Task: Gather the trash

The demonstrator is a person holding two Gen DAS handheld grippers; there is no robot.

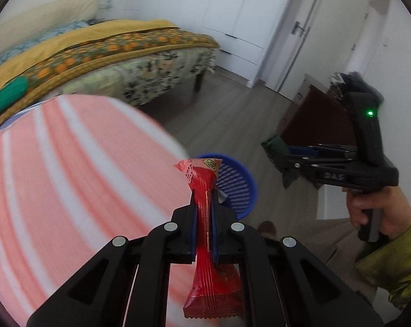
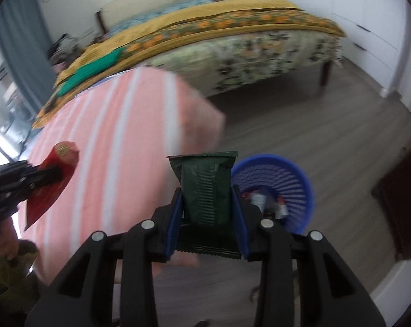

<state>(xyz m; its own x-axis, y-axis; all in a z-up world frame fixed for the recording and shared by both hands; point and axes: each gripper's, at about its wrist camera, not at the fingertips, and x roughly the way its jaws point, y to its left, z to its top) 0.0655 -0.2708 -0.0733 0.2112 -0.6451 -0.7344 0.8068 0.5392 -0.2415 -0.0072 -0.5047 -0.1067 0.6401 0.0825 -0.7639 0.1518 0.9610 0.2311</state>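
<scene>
My left gripper (image 1: pixel 204 209) is shut on a red snack wrapper (image 1: pixel 204 179), held over the edge of a pink striped table (image 1: pixel 69 177). A blue plastic basket (image 1: pixel 236 185) stands on the floor just beyond it. My right gripper (image 2: pixel 207 204) is shut on a dark green wrapper (image 2: pixel 206 182), with the blue basket (image 2: pixel 287 179) to its right and below, holding several bits of trash. The right gripper also shows in the left wrist view (image 1: pixel 280 151), and the left gripper with the red wrapper in the right wrist view (image 2: pixel 50 174).
A bed (image 2: pixel 232 35) with a yellow and orange cover stands behind the table. White wardrobe doors (image 1: pixel 232 13) line the far wall. A dark wooden cabinet (image 1: pixel 314 120) stands at the right. Grey wood floor (image 2: pixel 314 136) lies around the basket.
</scene>
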